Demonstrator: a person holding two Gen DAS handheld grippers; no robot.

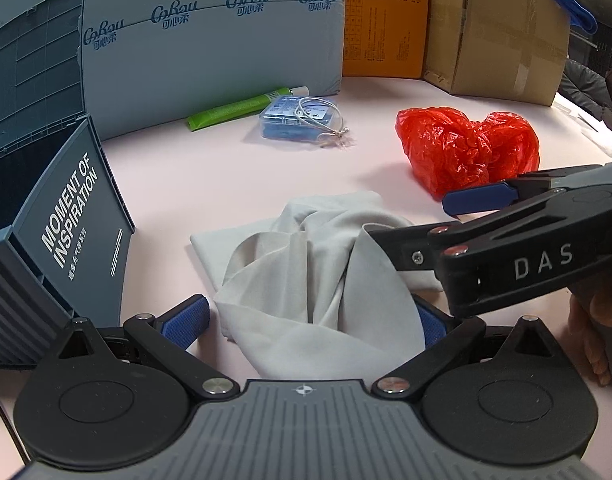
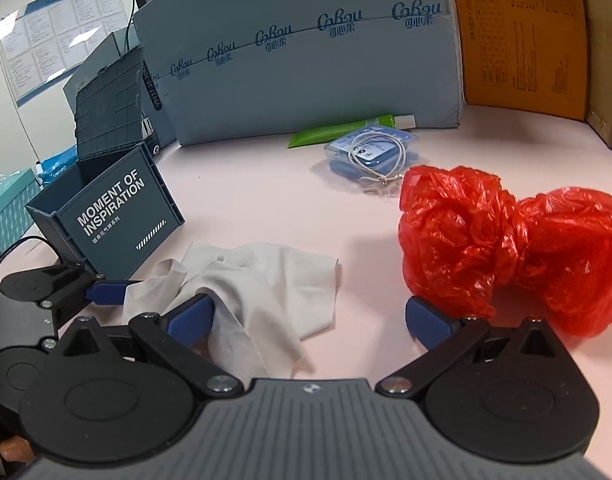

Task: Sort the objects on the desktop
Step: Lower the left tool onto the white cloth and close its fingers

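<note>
Grey cloth point(image 1: 306, 264) bunched between spread left gripper point(image 1: 306, 320) fingers; right gripper point(image 2: 309, 320) spread wide, left finger apparently touching cloth.

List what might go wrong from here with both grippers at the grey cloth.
1. Both the left gripper and right gripper are open around the same loose grey cloth; closing together may tug it or knock fingers.
2. The red plastic bag touches the right gripper's outer finger and could get dragged.
3. Lifted cloth may trail outside the storage box.
</note>
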